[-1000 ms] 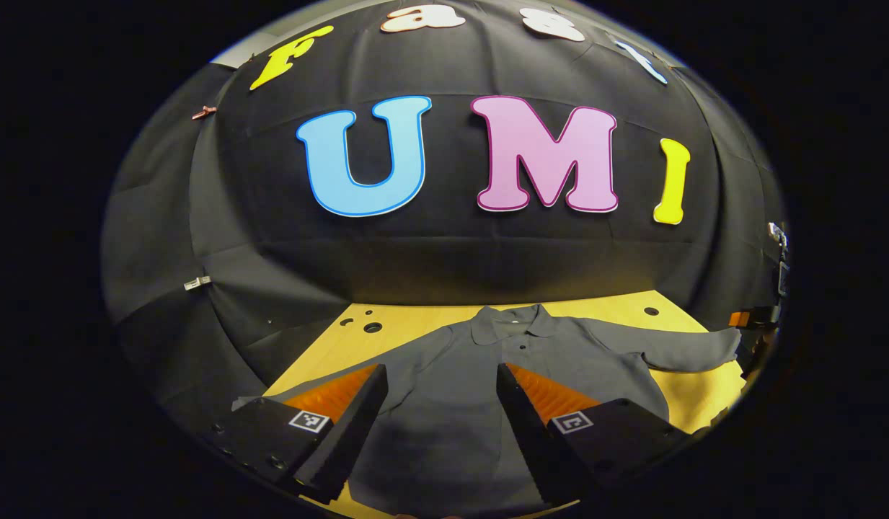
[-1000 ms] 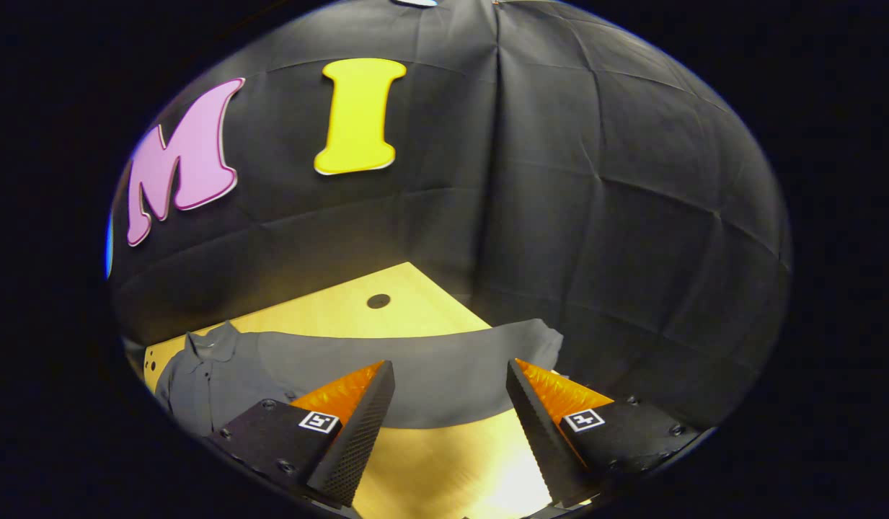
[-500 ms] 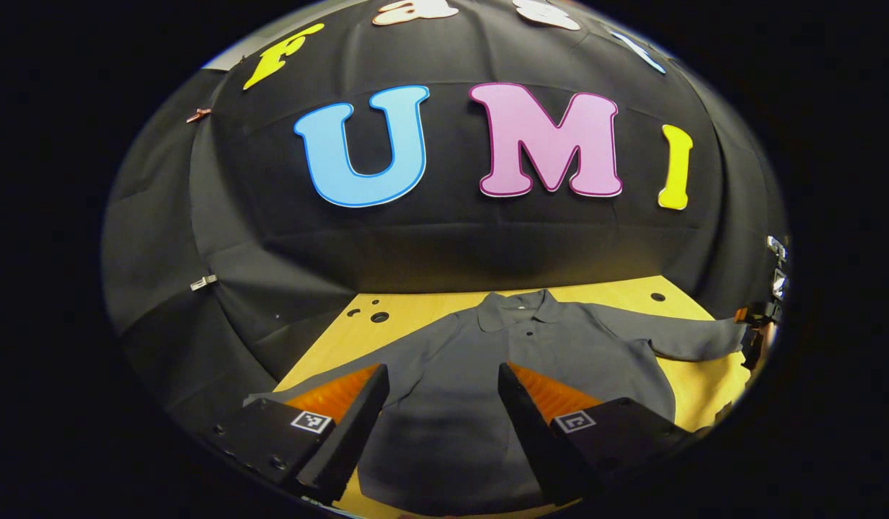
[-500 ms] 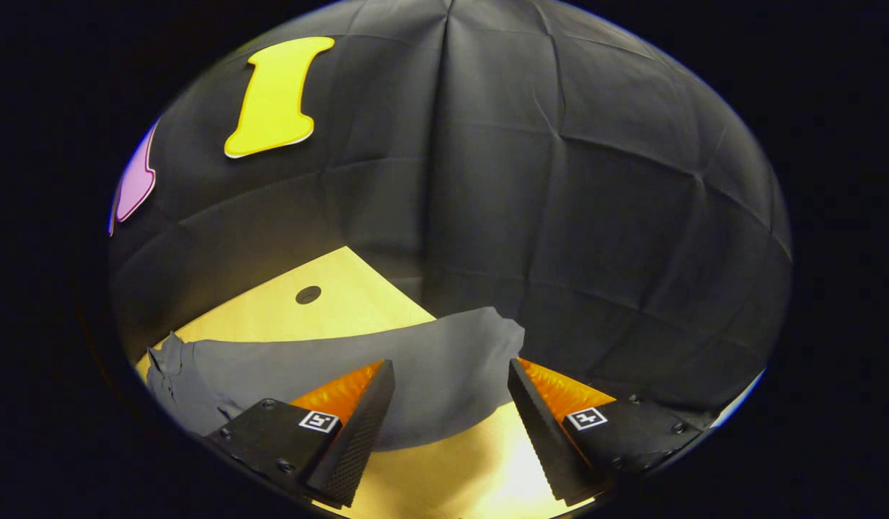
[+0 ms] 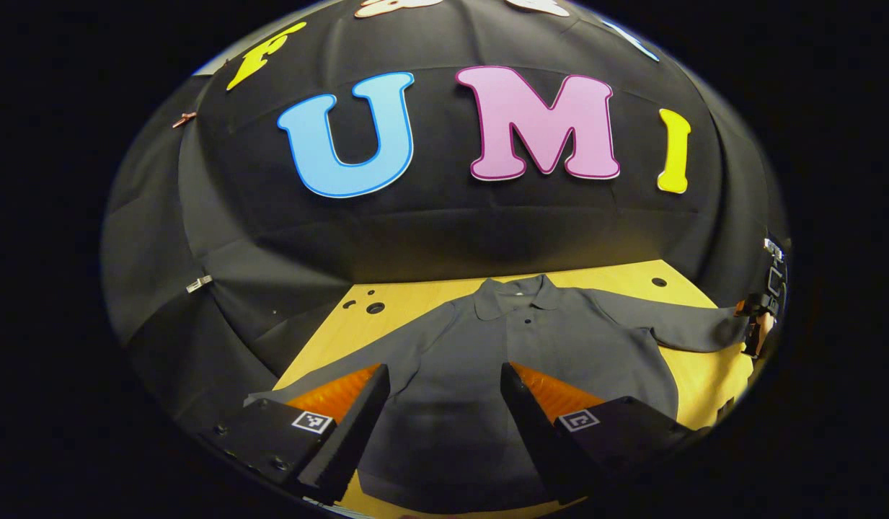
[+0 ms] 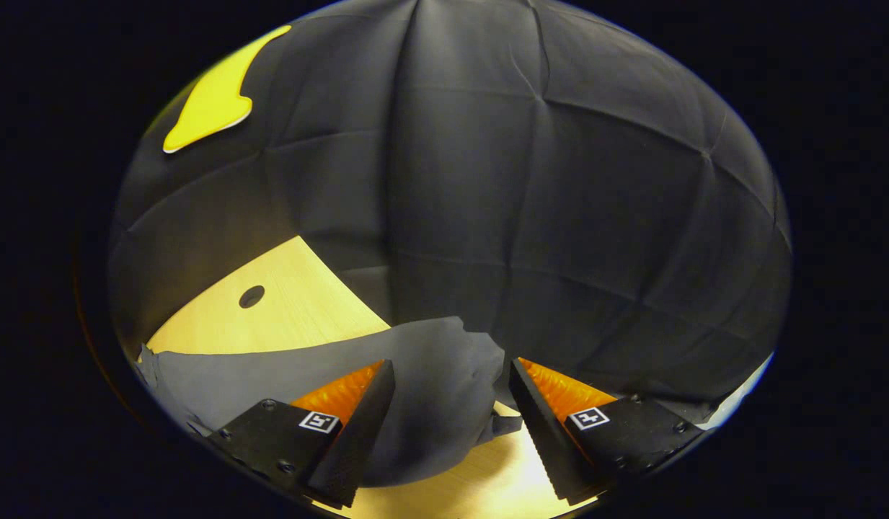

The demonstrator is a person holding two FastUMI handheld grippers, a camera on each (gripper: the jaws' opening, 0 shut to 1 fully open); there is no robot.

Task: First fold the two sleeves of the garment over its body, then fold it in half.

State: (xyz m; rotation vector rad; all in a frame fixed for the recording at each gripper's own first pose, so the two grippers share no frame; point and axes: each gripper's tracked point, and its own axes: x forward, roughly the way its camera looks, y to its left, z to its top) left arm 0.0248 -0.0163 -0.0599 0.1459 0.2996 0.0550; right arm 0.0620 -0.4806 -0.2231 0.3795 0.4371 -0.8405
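Note:
A dark grey collared shirt (image 5: 516, 339) lies face up and spread flat on the yellow wooden table (image 5: 415, 299), both sleeves stretched outward. My left gripper (image 5: 444, 422) hovers open above the shirt's lower body, nothing between its fingers. The shirt's far sleeve (image 5: 686, 328) reaches toward the table's right edge, where the other gripper (image 5: 758, 317) shows small. In the right gripper view, that sleeve's cuff end (image 6: 430, 382) lies between the fingers of my right gripper (image 6: 451, 425), which is open just above it.
Round holes mark the tabletop (image 5: 376, 308) (image 6: 251, 296). The table (image 6: 271, 317) ends close behind the cuff, with the black cloth wall (image 6: 523, 216) right beyond. A metal clip (image 5: 197, 283) hangs on the wall at the left.
My right gripper swung right and closer along the sleeve, so the cuff now sits between its fingers. My left gripper tilted slightly down over the shirt's body. Both stayed open.

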